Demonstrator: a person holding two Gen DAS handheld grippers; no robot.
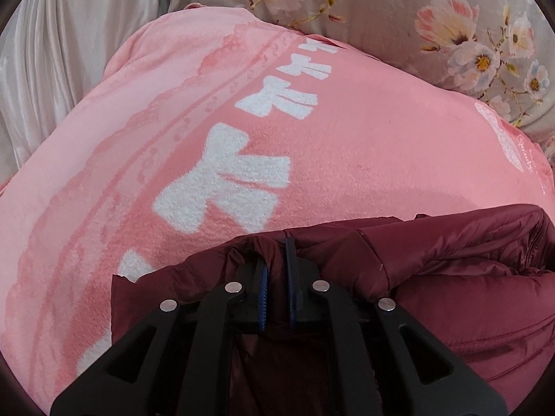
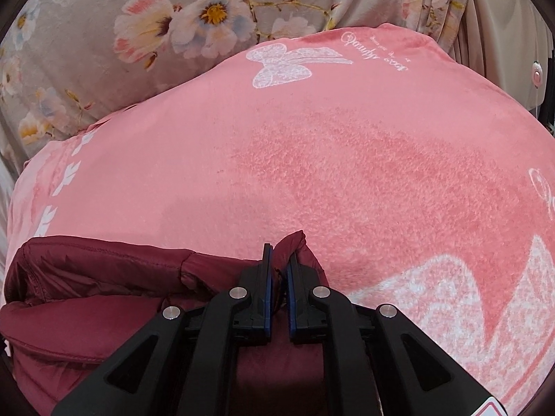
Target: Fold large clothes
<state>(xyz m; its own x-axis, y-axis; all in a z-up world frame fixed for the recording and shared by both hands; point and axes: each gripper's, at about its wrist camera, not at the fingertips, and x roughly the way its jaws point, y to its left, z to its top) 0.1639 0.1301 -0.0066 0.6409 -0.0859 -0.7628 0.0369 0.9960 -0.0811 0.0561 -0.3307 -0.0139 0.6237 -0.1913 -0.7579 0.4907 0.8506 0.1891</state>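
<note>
A maroon padded jacket (image 1: 451, 277) lies bunched on a pink fleece blanket (image 1: 347, 138) printed with white bows. My left gripper (image 1: 277, 246) is shut on a fold of the jacket's edge, and the fabric runs up between its blue pads. In the right wrist view the same jacket (image 2: 104, 270) spreads to the left and under the tool. My right gripper (image 2: 279, 253) is shut on a pinched corner of it, which pokes out past the fingertips. The pink blanket (image 2: 312, 156) fills the area ahead, marked with a white butterfly.
A grey floral bedcover (image 1: 399, 7) (image 2: 104, 41) rises behind the blanket. A white pleated curtain (image 1: 62, 52) hangs at the far left. At the far right are a beige curtain (image 2: 503, 17) and a small white device with a pink button (image 2: 537, 76).
</note>
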